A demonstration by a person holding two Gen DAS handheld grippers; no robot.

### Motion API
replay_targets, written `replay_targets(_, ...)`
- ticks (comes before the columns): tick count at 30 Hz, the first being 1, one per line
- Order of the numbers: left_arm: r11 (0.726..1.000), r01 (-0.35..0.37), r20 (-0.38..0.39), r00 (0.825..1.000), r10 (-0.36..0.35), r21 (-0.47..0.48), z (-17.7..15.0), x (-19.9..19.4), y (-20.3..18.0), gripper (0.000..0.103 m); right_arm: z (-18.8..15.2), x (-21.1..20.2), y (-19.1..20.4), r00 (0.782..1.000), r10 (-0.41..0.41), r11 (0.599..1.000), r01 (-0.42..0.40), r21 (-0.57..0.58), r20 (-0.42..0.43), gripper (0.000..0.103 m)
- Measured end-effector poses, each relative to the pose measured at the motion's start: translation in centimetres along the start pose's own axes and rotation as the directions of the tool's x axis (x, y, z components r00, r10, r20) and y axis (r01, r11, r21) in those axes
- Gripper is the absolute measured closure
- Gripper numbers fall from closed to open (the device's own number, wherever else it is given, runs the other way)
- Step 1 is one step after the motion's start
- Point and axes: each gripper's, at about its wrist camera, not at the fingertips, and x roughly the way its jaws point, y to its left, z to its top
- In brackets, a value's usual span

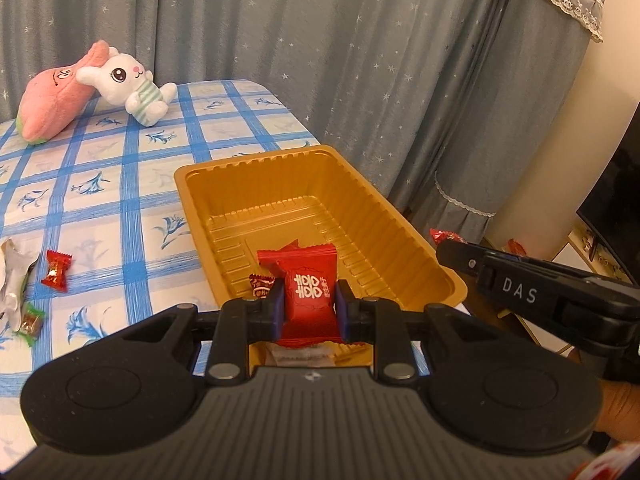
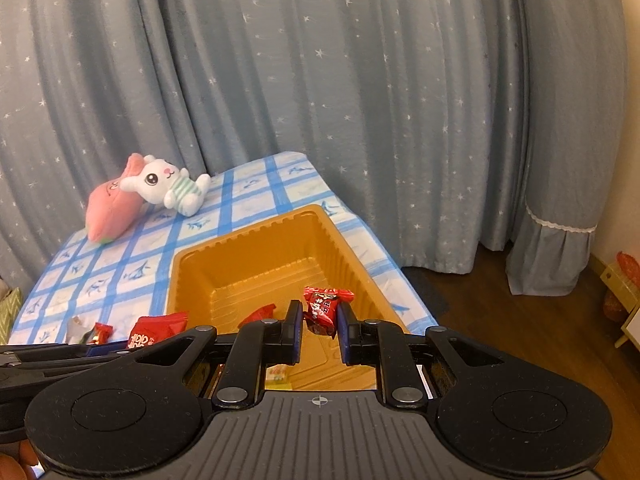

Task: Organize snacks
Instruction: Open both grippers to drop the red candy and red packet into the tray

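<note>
A gold plastic tray (image 1: 384,208) stands on the blue-checked tablecloth; it also shows in the right wrist view (image 2: 192,272). My left gripper (image 1: 309,307) is shut on a red snack packet (image 1: 310,300) and holds it over the tray's near end. A small dark red candy (image 1: 262,285) and a pale wrapper (image 1: 300,354) lie in the tray below it. My right gripper (image 2: 318,320) is shut on a red wrapped candy (image 2: 325,307) over the tray's right side. The right gripper also shows in the left wrist view (image 1: 452,254), at the tray's right.
Loose candies lie on the cloth left of the tray: a red one (image 1: 56,271), a green-brown one (image 1: 32,322) and a silver wrapper (image 1: 14,276). Two plush toys (image 1: 124,88) lie at the table's far end. The table's right edge drops to a wooden floor (image 2: 500,320).
</note>
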Motion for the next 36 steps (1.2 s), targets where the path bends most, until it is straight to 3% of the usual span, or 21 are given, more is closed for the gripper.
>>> replay_targets(8, 1.000, 0.004, -0.014, 1.000, -0.004, -0.003, 0.6, 2.0, 0.4, 0.080, 0.5, 1.7, -0.7, 1.000, -0.002, 1.000, 0.002, 0.016, -0.005, 0.085)
replay_targets(10, 1.000, 0.001, -0.014, 1.000, -0.001, -0.009, 0.7, 2.5, 0.6, 0.073, 0.5, 1.9, -0.9, 1.000, 0.000, 1.000, 0.000, 0.022, -0.006, 0.085)
replay_targets(11, 1.000, -0.009, -0.012, 1.000, 0.009, -0.012, 0.7, 2.6, 0.7, 0.063, 0.5, 2.0, -0.9, 1.000, 0.000, 1.000, 0.000, 0.024, -0.007, 0.085)
replay_targets(27, 0.993, -0.077, 0.013, 0.997, 0.079, -0.093, -0.7, -0.8, 4.8, 0.063, 0.2, 2.4, -0.1, 0.999, 0.027, 0.999, -0.027, 0.022, -0.023, 0.085)
replay_targets(32, 0.990, -0.089, 0.019, 0.996, 0.092, -0.109, -1.1, -1.5, 5.5, 0.062, 0.5, 3.2, 0.2, 0.996, 0.075, 0.997, -0.074, 0.035, -0.039, 0.084)
replay_targets(33, 0.989, -0.094, 0.020, 0.995, 0.097, -0.110, -1.1, -1.6, 5.6, 0.061, 0.6, 3.4, 0.2, 0.995, 0.085, 0.996, -0.083, 0.045, -0.043, 0.083)
replay_targets(35, 0.988, -0.104, 0.020, 0.994, 0.107, -0.111, -1.4, -2.0, 6.0, 0.060, 0.8, 3.5, 0.0, 0.995, 0.093, 0.994, -0.090, 0.068, -0.035, 0.063)
replay_targets(36, 0.988, -0.109, 0.020, 0.993, 0.112, -0.113, -1.6, -2.2, 6.1, 0.060, 0.8, 3.4, -0.2, 0.995, 0.095, 0.993, -0.093, 0.078, -0.026, 0.047)
